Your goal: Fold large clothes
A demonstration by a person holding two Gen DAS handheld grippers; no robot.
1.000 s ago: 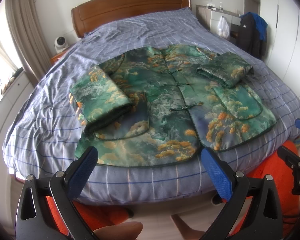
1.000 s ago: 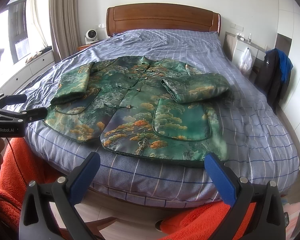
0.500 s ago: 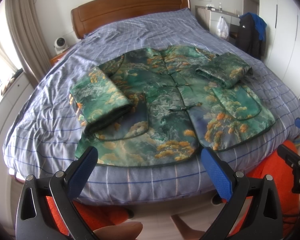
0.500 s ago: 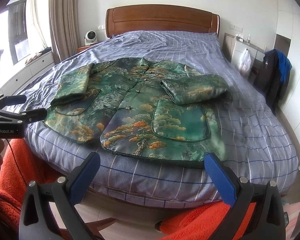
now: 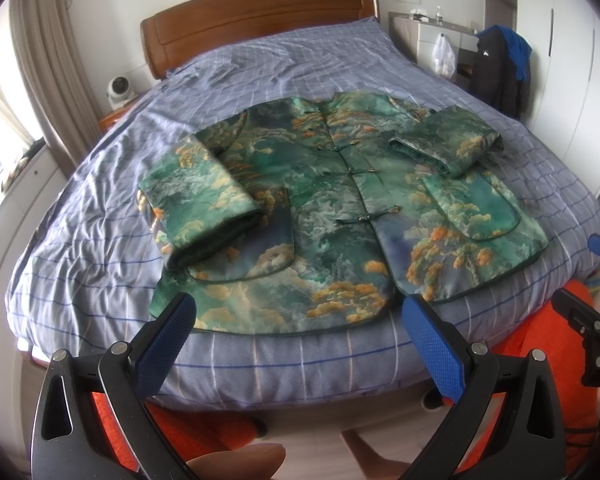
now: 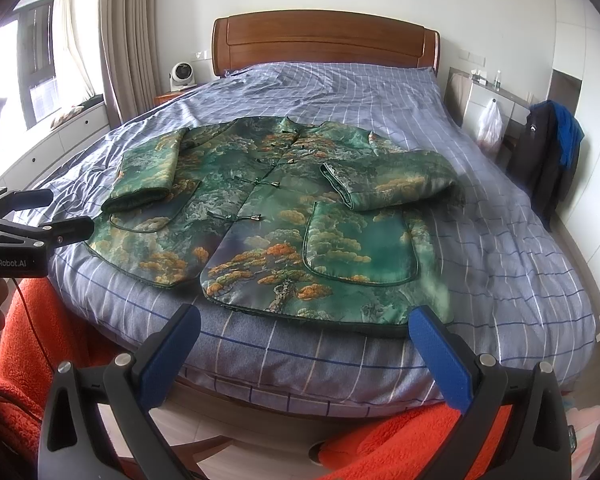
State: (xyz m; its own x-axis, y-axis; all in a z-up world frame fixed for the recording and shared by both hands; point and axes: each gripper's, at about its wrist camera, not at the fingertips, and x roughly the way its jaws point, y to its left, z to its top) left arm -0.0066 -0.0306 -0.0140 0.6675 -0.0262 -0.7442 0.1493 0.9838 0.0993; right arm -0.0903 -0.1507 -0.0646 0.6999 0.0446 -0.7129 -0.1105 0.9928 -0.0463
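Observation:
A green brocade jacket with orange tree patterns lies front up on the bed, hem toward me. Its left sleeve and right sleeve are both folded in over the front panels. My left gripper hangs open in front of the hem's middle, short of the mattress edge, with nothing between its blue fingers. My right gripper is open too, below the hem's right half, also holding nothing. The left gripper's body shows at the left edge of the right wrist view.
The bed has a blue checked cover and a wooden headboard. An orange fleece garment on the person fills the space below the mattress edge. A dark jacket hangs by the wardrobe at the right. A small fan stands on the nightstand.
Both cameras have crept slightly; the jacket sits a touch higher in the views. The jacket itself has not moved and both grippers stay open.

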